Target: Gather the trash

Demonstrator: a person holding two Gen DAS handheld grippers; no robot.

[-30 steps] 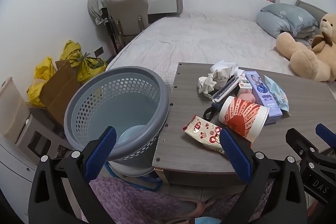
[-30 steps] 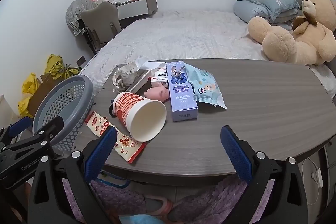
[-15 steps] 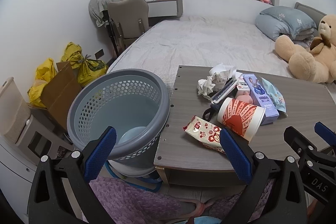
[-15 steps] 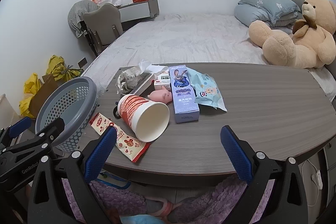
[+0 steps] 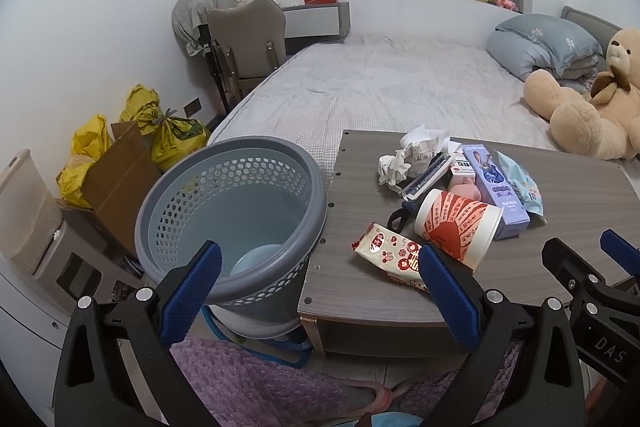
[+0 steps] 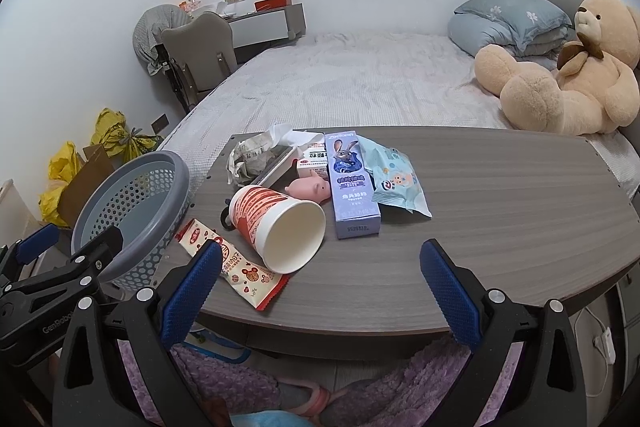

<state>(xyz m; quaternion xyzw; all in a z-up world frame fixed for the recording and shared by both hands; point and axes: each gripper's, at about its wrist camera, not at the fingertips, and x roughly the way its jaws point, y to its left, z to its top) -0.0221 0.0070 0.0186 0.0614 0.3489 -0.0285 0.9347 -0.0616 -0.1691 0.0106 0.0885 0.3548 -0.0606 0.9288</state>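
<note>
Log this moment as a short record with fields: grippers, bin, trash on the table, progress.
left gripper: open, holding nothing, above the bin's near rim
right gripper: open, holding nothing, at the table's near edge
bin: grey perforated basket beside the table, something pale at the bottom
trash on table: paper cup on its side, snack wrapper, crumpled paper, purple box, blue packet
progress: none of this trash picked up yet
</note>
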